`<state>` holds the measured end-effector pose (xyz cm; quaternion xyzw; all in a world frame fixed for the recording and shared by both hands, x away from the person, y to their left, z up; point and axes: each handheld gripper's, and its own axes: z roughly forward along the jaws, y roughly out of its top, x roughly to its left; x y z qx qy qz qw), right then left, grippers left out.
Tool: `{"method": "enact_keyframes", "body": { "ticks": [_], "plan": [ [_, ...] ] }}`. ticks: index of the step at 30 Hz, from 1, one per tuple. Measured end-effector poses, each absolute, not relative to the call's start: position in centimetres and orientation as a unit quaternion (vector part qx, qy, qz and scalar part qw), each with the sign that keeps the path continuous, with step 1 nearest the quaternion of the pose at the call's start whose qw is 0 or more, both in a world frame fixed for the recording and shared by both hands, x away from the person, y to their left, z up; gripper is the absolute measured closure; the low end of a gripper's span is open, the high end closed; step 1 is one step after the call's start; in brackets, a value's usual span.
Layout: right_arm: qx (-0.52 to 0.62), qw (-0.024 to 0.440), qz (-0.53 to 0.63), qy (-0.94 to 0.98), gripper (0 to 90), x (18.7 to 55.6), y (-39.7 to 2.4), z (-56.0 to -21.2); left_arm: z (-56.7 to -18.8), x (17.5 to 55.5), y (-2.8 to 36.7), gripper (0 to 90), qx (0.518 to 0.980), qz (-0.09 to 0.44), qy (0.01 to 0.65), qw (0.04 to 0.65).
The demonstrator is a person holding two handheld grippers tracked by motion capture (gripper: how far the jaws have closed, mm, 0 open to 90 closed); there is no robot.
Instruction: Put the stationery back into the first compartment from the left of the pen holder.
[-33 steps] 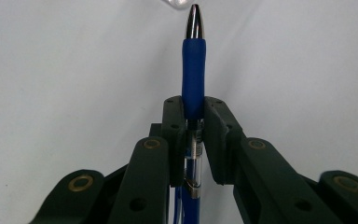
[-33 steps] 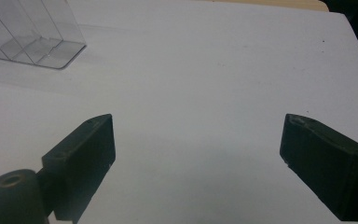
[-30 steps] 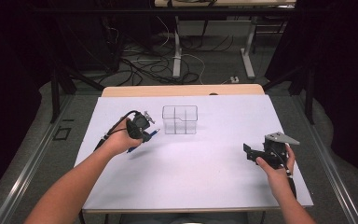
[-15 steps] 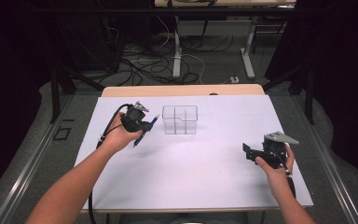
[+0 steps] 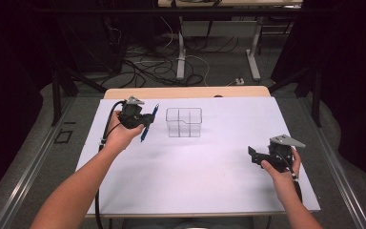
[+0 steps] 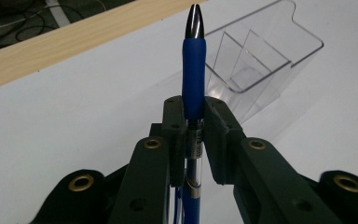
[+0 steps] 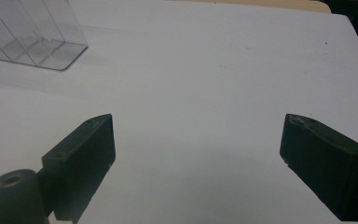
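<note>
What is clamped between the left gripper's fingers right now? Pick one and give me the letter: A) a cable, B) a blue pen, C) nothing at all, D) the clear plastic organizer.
B: in the left gripper view the left gripper has its fingers pressed on either side of the blue pen, while the clear organizer stands apart on the white table.

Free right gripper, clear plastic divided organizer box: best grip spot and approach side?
Take the clear plastic divided organizer box by its right outer wall, right gripper coming from above with one jaw inside the compartment. The box stands upright and open-topped with thin straight walls; its full width probably exceeds the open jaws.
</note>
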<state>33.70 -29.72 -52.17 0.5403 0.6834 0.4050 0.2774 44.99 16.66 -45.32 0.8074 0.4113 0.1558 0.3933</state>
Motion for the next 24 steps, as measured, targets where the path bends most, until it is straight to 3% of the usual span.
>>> {"method": "enact_keyframes", "body": {
  "ticks": [24],
  "plan": [
    [0.542, 0.278, 0.402, 0.684, 9.3, 33.7, -29.7, -52.2, -43.0, 45.1, 16.2, 78.9, 0.746, 0.197, 0.420, 0.478]
  ]
}}
